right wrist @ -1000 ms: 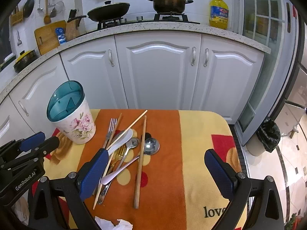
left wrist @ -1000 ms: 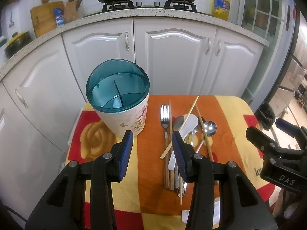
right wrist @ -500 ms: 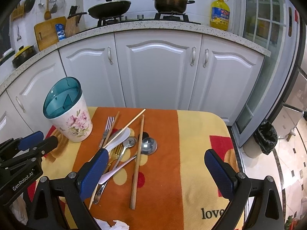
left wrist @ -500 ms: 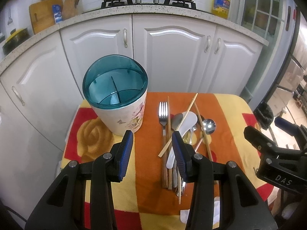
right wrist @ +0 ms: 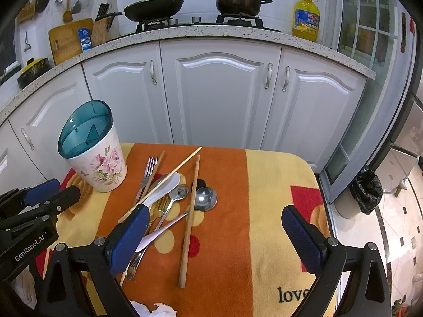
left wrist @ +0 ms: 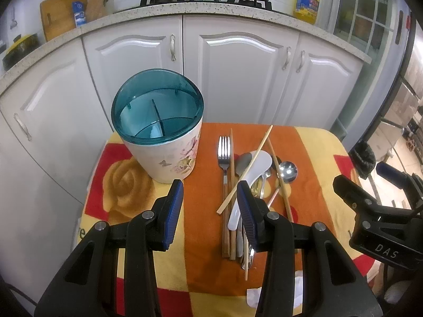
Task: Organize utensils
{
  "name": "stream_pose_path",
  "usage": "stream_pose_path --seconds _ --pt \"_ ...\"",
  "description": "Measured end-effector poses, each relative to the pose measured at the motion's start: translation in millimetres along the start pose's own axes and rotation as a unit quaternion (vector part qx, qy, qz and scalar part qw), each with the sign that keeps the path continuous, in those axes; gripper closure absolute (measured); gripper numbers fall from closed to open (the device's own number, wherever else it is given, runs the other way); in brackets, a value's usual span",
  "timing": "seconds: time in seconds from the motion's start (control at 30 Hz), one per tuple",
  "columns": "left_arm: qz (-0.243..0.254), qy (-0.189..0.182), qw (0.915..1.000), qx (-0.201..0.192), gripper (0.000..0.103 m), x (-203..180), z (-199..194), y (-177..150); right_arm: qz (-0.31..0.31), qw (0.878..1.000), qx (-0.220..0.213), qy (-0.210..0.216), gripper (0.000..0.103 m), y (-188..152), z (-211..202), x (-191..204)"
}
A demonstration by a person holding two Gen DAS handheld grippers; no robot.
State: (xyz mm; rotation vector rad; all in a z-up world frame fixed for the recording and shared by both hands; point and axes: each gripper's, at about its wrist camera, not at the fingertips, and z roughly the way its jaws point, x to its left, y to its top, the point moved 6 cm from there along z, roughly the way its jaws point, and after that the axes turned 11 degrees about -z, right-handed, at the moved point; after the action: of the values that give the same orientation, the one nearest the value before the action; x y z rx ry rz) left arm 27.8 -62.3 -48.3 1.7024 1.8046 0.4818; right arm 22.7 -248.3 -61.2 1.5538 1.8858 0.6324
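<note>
Surface [right wrist: 277,185]: carried a yellow, orange and red blanket, with every item lying on the cloth in front of white cupboards.
Holder [left wrist: 158,129]: a floral cup with a teal divided insert stood upright near the far left corner, empty in the compartments that showed; its open mouth faced up, presumably so handles could be dropped in from above.
Utensil pile [right wrist: 169,198]: lay loose on the orange stripe near the middle of the surface, just beside the holder toward the right edge, not yet sorted.
Fork [left wrist: 224,153]: lay with tines toward the far edge, a wooden chopstick touching its right side.
White spoon [right wrist: 161,190]: rested on top of the metal spoons, with a pale chopstick [left wrist: 246,169] crossing over it at a slant.
Ladle [right wrist: 205,196]: lay bowl-up at the right fringe of the pile.
Left tool [left wrist: 210,211]: released, nothing between its blue pads, hovering above the near part of the orange stripe between holder and pile.
Right tool [right wrist: 214,235]: spread very wide and empty, poised over the near half of the surface, likely choosing a first piece.
Crumpled tissue [right wrist: 158,311]: sat at the near edge.
</note>
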Motion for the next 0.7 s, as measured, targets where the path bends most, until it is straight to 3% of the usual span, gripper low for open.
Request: stream_pose_path --seconds 0.27,0.7 --pt "-0.003 0.001 1.0 0.004 0.062 0.9 3.0 0.2 -0.005 1.0 0.022 -0.001 0.003 -2.5 4.2 -0.5" --pt "-0.005 -0.001 0.9999 0.009 0.062 2.1 4.7 -0.2 -0.004 1.0 0.005 -0.003 0.003 -3.9 8.7 1.1"
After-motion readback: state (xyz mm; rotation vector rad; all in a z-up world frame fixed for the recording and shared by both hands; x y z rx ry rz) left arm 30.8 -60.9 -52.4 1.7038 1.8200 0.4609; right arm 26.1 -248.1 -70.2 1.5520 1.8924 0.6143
